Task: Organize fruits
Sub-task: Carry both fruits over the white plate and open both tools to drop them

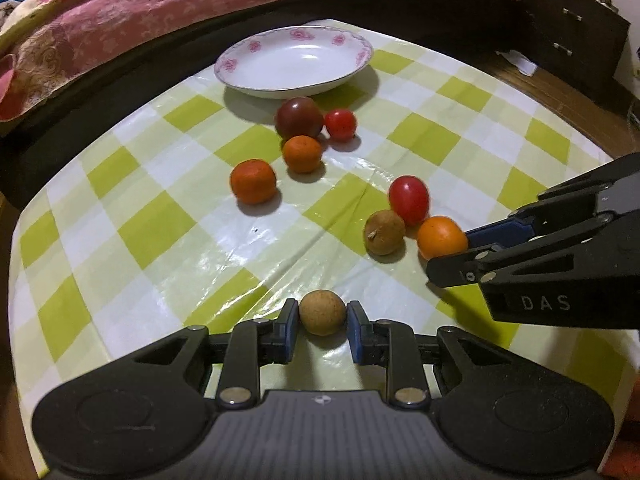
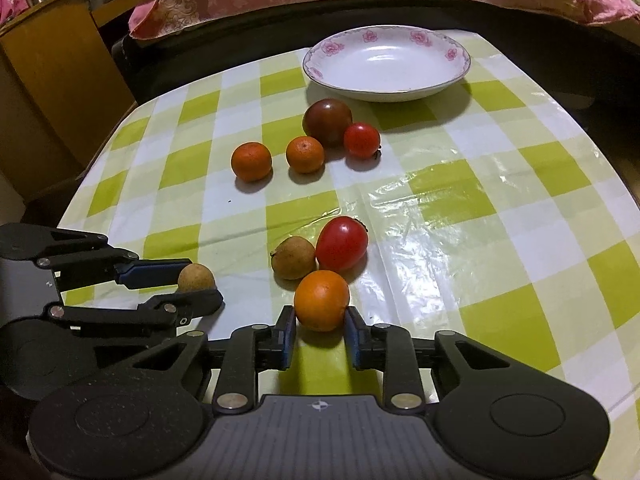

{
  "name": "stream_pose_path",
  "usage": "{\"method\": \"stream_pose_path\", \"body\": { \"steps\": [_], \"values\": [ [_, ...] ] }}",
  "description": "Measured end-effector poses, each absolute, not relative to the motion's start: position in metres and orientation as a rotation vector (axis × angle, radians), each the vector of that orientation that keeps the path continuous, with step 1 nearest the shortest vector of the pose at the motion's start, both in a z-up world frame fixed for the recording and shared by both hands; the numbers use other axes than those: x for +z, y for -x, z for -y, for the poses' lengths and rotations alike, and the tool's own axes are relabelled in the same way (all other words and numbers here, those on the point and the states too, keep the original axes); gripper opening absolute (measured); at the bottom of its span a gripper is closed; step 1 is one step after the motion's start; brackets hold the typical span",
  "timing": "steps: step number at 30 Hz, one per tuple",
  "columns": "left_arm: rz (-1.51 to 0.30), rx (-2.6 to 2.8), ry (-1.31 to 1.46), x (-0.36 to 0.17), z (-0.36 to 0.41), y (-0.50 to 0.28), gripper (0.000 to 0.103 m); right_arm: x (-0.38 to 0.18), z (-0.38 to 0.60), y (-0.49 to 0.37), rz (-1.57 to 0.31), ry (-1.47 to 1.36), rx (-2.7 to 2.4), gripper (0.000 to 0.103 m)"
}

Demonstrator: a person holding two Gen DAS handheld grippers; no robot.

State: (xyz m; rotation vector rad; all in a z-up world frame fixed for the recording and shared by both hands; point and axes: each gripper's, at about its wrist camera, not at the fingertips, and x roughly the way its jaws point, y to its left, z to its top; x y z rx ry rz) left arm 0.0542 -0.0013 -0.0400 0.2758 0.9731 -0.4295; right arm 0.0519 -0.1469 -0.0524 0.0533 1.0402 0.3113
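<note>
Currently a small tan round fruit (image 1: pixel 322 312) is pinched between the left tongs (image 1: pixel 322 325) low over the table (image 1: pixel 160 224), contact seen on both pads. An orange fruit (image 2: pixel 321 300) is clamped by the right tongs (image 2: pixel 320 326) at the near table edge, touching a red oval tomato (image 2: pixel 342 244) and a brown-green fruit (image 2: pixel 293 258). Further back, two small oranges (image 2: pixel 251 161) (image 2: pixel 305 154), a dark tomato (image 2: pixel 327 121) and a small red tomato (image 2: pixel 361 139) are grouped just before the floral plate (image 2: pixel 448 80), which is left bare. A pink bedspread (image 1: pixel 160 4) is seen behind.
</note>
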Motion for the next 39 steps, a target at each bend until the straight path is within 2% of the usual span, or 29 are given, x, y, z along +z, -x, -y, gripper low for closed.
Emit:
{"method": "stream_pose_path", "body": {
  "steps": [10, 23, 39],
  "values": [
    [-0.95, -0.433, -0.194, -0.017, 0.008, -0.092, 0.034, -0.025, 0.161, -0.066, -1.002, -0.146, 0.323, 0.021],
    [-0.877, -0.377, -0.173, 0.001, 0.028, -0.185, 0.034, -0.004, 0.174, -0.149, -0.921, -0.168, 0.306, 0.021],
    [-0.87, -0.357, -0.153, -0.015, 0.037, -0.24, 0.034, -0.031, 0.183, -0.22, -0.917, -0.15, 0.287, 0.022]
  ]
}}
